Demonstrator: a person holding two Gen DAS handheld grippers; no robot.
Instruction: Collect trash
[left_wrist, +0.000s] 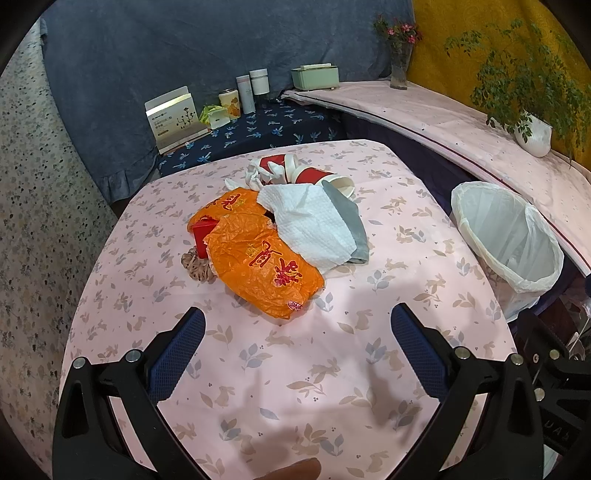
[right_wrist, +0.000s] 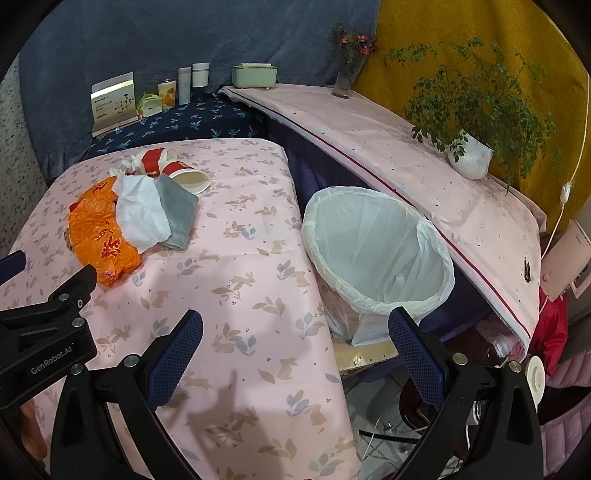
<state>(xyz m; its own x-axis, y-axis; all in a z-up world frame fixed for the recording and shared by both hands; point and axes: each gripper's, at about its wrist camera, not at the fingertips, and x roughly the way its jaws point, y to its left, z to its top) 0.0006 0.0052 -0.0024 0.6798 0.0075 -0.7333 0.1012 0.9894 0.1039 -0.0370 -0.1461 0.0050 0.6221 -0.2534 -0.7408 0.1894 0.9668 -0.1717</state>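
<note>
A pile of trash lies on the pink-clothed table (left_wrist: 295, 369): an orange plastic bag (left_wrist: 258, 258), a white paper towel (left_wrist: 314, 221), a grey cloth (left_wrist: 351, 225), red paper cups (left_wrist: 317, 177) on their sides, a small red box (left_wrist: 201, 232) and a brown scrunchie (left_wrist: 197, 266). My left gripper (left_wrist: 297, 325) hangs open just short of the orange bag, nothing between its fingers. My right gripper (right_wrist: 295, 328) is open over the table's right edge, beside the bin (right_wrist: 376, 251) lined with a white bag. The orange bag (right_wrist: 103, 236) and paper towel (right_wrist: 142, 214) lie far left in the right wrist view.
Behind the table a dark blue floral surface (left_wrist: 258, 125) holds a card box (left_wrist: 173, 118), tins and bottles. A pink-covered shelf (left_wrist: 461, 125) on the right carries a green box (left_wrist: 316, 77), a flower vase (left_wrist: 400, 66) and a potted plant (left_wrist: 532, 133). Cables lie on the floor (right_wrist: 388, 424).
</note>
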